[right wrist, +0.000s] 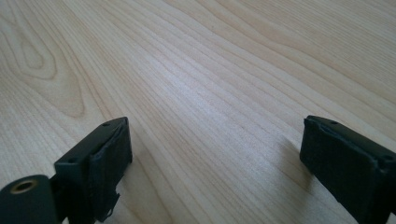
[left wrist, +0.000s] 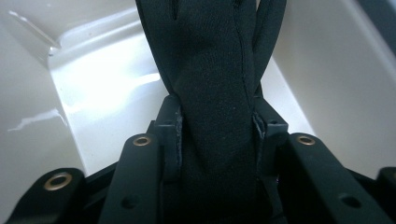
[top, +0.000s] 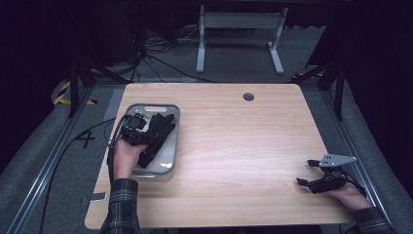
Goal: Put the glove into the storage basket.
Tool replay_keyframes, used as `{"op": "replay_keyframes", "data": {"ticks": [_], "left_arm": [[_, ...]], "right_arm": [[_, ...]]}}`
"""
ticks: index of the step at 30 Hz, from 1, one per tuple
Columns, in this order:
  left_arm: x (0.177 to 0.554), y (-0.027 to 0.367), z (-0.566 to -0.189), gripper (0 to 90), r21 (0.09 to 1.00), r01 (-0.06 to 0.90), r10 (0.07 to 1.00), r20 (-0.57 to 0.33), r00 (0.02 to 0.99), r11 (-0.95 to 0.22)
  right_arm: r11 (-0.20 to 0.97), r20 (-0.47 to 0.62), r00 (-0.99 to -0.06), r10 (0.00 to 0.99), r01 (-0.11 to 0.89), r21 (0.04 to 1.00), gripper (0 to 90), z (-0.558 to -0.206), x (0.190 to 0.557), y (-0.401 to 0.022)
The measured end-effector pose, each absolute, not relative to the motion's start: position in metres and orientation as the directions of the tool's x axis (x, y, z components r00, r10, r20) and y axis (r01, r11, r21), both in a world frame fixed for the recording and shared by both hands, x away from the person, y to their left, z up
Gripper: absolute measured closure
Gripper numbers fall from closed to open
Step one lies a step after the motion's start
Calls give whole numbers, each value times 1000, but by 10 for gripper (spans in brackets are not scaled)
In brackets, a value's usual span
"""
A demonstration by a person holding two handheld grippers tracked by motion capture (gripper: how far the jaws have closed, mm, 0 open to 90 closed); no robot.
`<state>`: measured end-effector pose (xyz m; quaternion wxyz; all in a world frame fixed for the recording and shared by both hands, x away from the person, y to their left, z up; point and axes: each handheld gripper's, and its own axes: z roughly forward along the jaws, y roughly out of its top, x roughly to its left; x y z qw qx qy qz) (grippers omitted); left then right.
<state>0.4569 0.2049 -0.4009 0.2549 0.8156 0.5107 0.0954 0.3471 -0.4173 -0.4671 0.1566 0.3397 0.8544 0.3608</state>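
A black glove [top: 158,131] hangs over a grey plastic bin [top: 170,111] at the table's left side. My left gripper [top: 146,132] is over the bin, shut on the glove. In the left gripper view the glove [left wrist: 215,93] is pinched between the two jaws, its fingers pointing away over the bin's pale floor [left wrist: 107,93]. My right gripper [top: 303,171] rests low over the table near the right front edge, open, with bare wood between its fingers [right wrist: 109,158].
The wooden table [top: 234,141] has a round cable hole [top: 248,96] at the back. A white desk frame [top: 238,29] and cables lie on the floor beyond. Metal rails run along both sides of the table.
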Motion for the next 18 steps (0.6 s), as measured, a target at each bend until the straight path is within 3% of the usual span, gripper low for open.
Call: {"op": "replay_keyframes", "data": {"ticks": [1,6,12,18], "left_arm": [[457,205,-402,606,505,786,879,-106,466,-356],[460,207,-411,438,482,797,891,-69,448,-364],[456,210,-406,252,527,779,898,-65,434,-339],[450,200,-390,157,572,747,889,-63,453,-339]], "right_arm": [[509,-22,-720,693,468,723,98,-467,347,-417],[509,-22,-720,693,468,723,98,-467,347,-417],[509,-22,-720,693,468,723,98,-467,347,-417],[509,-23,-720,694,468,723,98,-467,347,-417]]}}
